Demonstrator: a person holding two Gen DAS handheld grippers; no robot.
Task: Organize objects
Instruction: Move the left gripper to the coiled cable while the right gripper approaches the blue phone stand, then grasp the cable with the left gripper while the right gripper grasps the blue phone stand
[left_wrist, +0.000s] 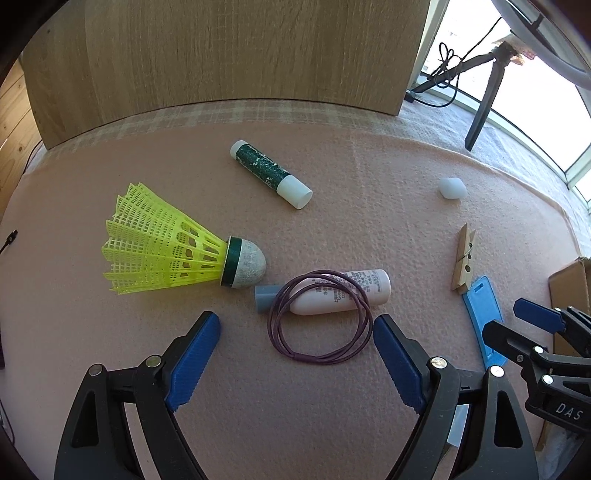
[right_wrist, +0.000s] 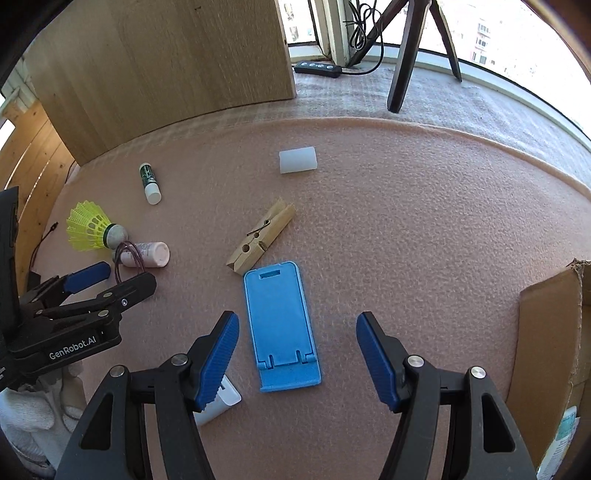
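Note:
On the pink foam mat (left_wrist: 332, 166) lie a yellow shuttlecock (left_wrist: 173, 247), a green glue stick (left_wrist: 269, 173), a pink bottle with a grey cap (left_wrist: 332, 293) and a purple hair tie (left_wrist: 319, 319) draped over the bottle. My left gripper (left_wrist: 295, 325) is open, just short of the hair tie, empty. In the right wrist view a blue phone stand (right_wrist: 280, 325) lies flat with a wooden clothespin (right_wrist: 262, 236) touching its far end. My right gripper (right_wrist: 295, 325) is open, its fingers either side of the stand's near end.
A white plastic cap (right_wrist: 297, 159) lies farther back. A cardboard box (right_wrist: 550, 332) stands at the right. A wooden panel (left_wrist: 229, 51) bounds the back; a tripod leg (right_wrist: 404, 66) and a power strip (right_wrist: 317, 68) stand by the window. A white object (right_wrist: 218, 402) lies under my right gripper's left finger.

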